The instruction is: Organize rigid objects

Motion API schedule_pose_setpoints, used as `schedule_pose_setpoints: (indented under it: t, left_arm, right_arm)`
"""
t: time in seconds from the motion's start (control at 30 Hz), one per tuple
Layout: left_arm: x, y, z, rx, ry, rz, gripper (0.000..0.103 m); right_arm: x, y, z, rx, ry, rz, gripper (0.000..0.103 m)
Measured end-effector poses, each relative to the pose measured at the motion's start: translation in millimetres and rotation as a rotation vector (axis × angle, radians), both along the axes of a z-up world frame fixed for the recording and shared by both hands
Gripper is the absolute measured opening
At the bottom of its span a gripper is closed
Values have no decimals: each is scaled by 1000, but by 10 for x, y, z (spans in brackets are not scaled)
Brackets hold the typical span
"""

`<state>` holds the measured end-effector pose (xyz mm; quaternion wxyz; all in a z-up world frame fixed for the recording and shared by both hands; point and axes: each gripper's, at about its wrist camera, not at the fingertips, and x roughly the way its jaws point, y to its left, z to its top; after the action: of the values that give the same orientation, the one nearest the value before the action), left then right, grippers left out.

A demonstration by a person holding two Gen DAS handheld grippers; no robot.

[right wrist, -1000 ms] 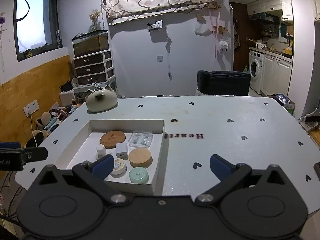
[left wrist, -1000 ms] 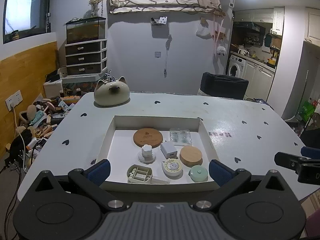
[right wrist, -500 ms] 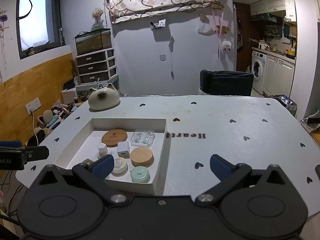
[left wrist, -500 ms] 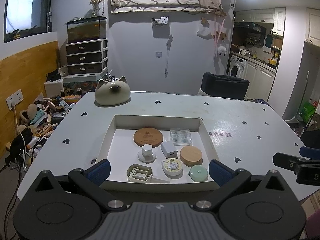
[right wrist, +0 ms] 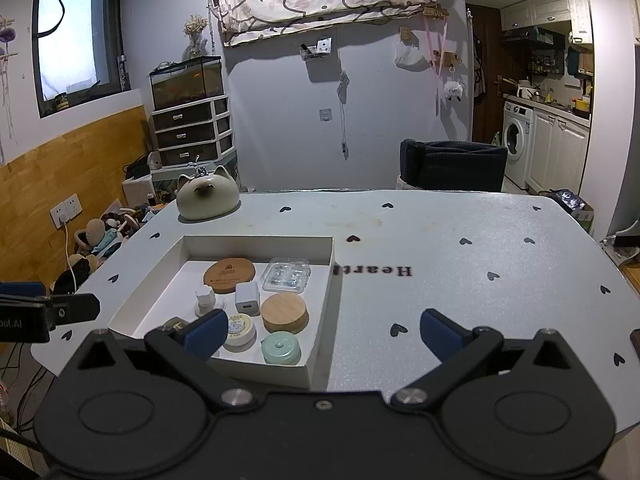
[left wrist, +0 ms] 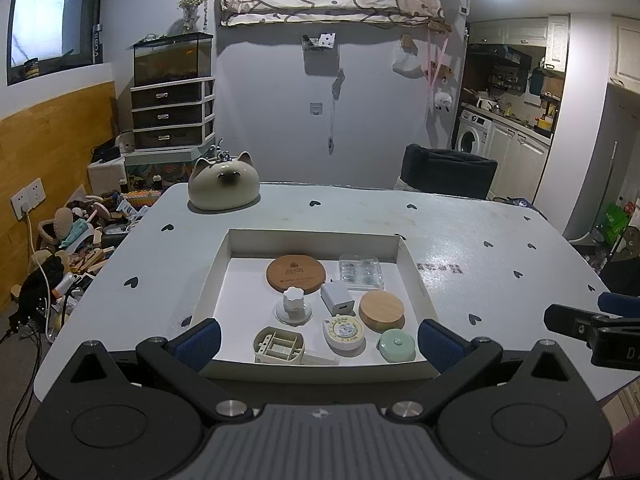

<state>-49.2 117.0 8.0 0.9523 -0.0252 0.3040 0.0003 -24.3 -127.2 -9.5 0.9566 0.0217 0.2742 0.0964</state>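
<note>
A shallow white tray [left wrist: 312, 237] [right wrist: 256, 242] lies on the table, and several small items lie inside it. Among them are a cork coaster [left wrist: 296, 274], a clear plastic case [left wrist: 359, 273], a white charger [left wrist: 337, 298], a wooden lid [left wrist: 381, 311], a mint round box [left wrist: 396, 345] [right wrist: 281, 347] and a beige plastic part [left wrist: 279, 346]. My left gripper [left wrist: 318, 342] hangs open just before the tray's near wall, holding nothing. My right gripper [right wrist: 323, 334] is open and empty over the tray's right corner and bare table.
A cat-shaped ceramic pot [left wrist: 224, 188] [right wrist: 208, 200] stands at the table's far left. A dark chair [left wrist: 448, 172] sits behind the far edge. The heart-printed table top [right wrist: 460, 280] stretches right of the tray. Clutter covers the floor at left.
The right wrist view has shifted slightly, with the tray now a little lower and nearer. The left gripper has barely moved. Both stay open.
</note>
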Motion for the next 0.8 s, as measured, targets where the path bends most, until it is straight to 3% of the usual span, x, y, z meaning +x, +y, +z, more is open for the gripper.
schedule_pose_setpoints:
  t: [0.8]
  left_arm:
    - [-19,18,-7,0,-4,6,103]
  right_arm:
    - [-25,29,11,-3,1,15,103]
